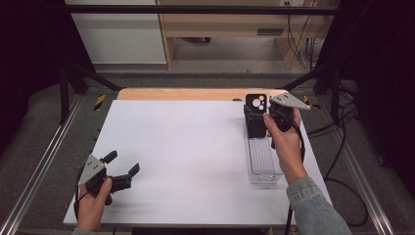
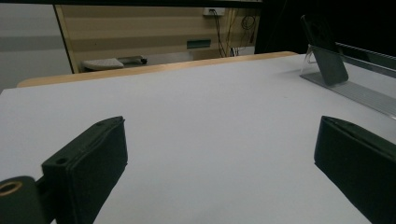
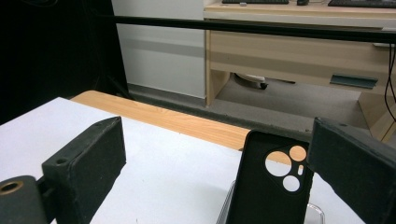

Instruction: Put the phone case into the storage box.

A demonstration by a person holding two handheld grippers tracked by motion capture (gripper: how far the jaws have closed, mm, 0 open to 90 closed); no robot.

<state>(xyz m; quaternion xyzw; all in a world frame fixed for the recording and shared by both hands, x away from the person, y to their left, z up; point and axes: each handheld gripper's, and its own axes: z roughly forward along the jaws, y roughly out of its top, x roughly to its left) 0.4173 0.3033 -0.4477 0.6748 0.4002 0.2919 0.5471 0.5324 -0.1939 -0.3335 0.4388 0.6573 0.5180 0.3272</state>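
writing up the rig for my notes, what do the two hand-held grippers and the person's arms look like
Both are black. The left hand-held gripper has two blocky jaws with flat pads, a grey three-cornered plate on top and a black cable trailing from it. The right hand-held gripper carries the same grey plate, with a black cable running back along the forearm. The right arm wears a light blue denim sleeve; a similar cuff edge shows at the left wrist.

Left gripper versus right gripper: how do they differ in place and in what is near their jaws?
The left gripper sits at the table's near left over bare white surface; the right gripper is at the far right, by the black phone case standing in a clear holder. The case stands between the right jaws, untouched; nothing lies between the left. Both are open and hand-held.
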